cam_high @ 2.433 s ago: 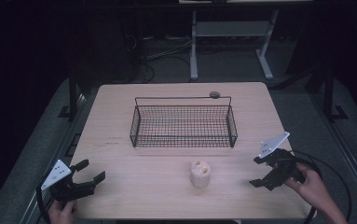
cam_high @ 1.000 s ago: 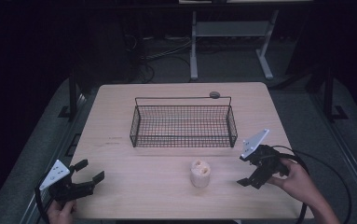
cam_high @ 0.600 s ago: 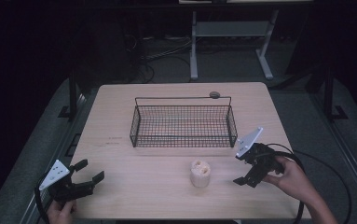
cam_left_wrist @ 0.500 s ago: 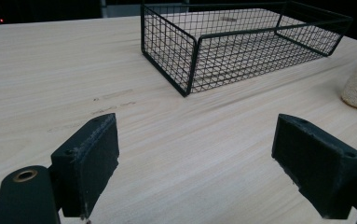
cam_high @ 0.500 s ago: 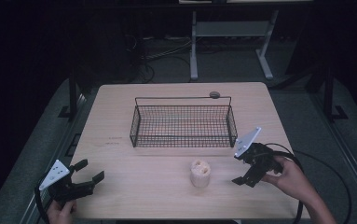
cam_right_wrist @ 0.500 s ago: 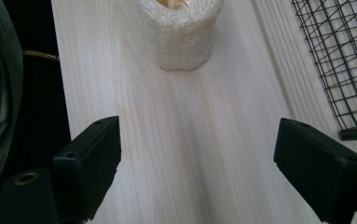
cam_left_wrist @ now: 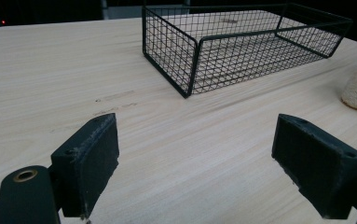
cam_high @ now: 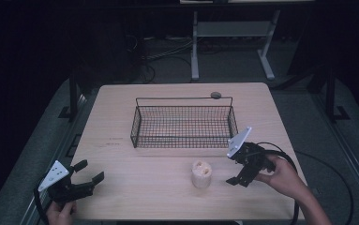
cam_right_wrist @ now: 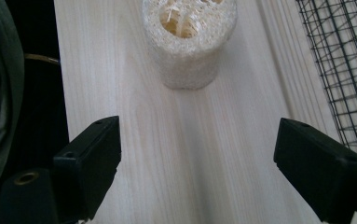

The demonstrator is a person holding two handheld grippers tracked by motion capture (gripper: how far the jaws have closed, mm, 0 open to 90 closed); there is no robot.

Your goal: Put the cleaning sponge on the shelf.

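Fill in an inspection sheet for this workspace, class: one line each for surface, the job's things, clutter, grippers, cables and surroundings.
Surface: light wooden table, faint marks near the basket's left end.
Job's things: loofah piece upright on the table, in front of the wire basket; nothing seen inside the basket.
Clutter: small dark round object by the basket's far rim.
Grippers: right gripper open, pointed at the loofah, apart from it; left gripper open at the near left corner, holding nothing.
Cables: black cable loops from the right gripper; more cables lie on the floor behind.
Surroundings: dark room, white stand beyond the table.
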